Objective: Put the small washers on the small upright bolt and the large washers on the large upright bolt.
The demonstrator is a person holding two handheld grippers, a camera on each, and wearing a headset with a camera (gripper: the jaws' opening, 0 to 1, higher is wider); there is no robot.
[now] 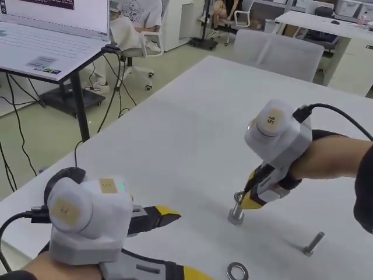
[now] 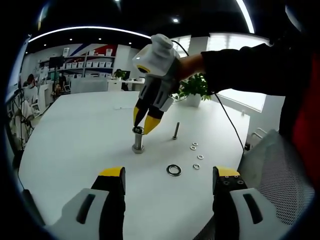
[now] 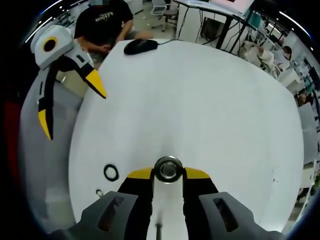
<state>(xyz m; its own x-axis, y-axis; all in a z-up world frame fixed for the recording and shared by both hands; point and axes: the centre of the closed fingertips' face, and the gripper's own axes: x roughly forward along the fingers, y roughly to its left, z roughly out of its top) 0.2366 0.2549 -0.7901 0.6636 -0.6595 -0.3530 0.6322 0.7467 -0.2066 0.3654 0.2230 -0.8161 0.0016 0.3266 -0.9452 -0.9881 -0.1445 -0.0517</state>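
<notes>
The large upright bolt [image 1: 236, 213] [image 2: 138, 144] stands on the white table [image 1: 192, 134]. My right gripper [image 1: 249, 197] [image 2: 142, 125] [image 3: 168, 173] is right above it, shut on a large washer [image 3: 168, 169] at the bolt's top. The small upright bolt [image 1: 313, 243] [image 2: 176, 131] stands to its right. Another large washer [image 1: 237, 271] [image 2: 174, 170] [image 3: 111, 172] lies flat on the table. Three small washers [image 2: 197, 156] lie beside it. My left gripper [image 1: 175, 245] [image 2: 169, 174] [image 3: 70, 106] is open, a short way back from the flat washer, with nothing between its jaws.
A black mouse [image 3: 141, 46] lies near the table's edge in the right gripper view. A laptop [image 1: 52, 35] on a stand with hanging cables is at the far left. Office chairs [image 1: 274, 52] stand behind the table. A potted plant [image 2: 192, 90] is at the far end.
</notes>
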